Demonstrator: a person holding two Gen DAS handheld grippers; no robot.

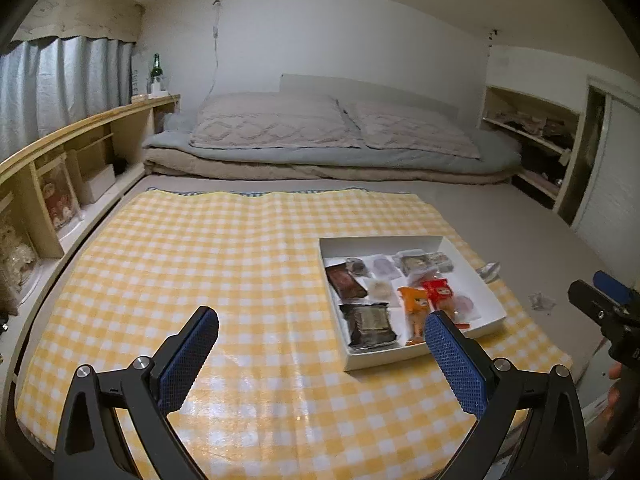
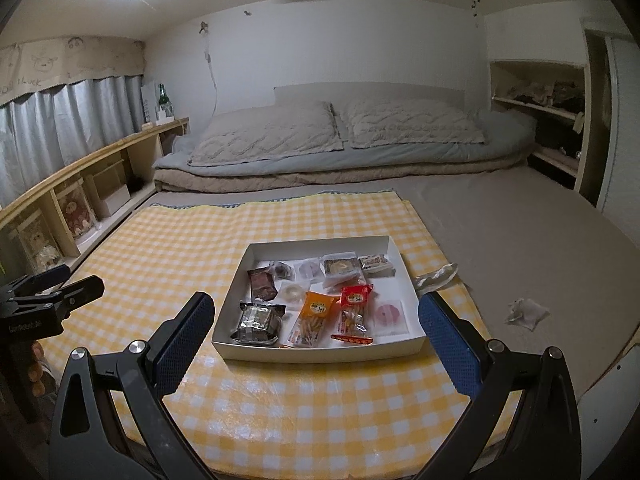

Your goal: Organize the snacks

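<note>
Both hand-held grippers, left [image 1: 320, 354] and right [image 2: 316, 336], are wide open and hold nothing. The snacks [image 2: 316, 312] sit in the box [image 2: 320, 350], mid-frame. Slippery wrappers could slide out when pinched.

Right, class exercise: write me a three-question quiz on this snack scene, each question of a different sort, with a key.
1. True or false: the left tool is shut on a snack.
2. Multiple choice: the white box of snacks rests on: A) the pillows B) the yellow checked cloth C) the wooden shelf.
3. Fill the gap: in the right wrist view, the orange packet lies directly ____ of the red packet.

Key:
1. False; both it and the right tool are open and empty.
2. B.
3. Left.
</note>
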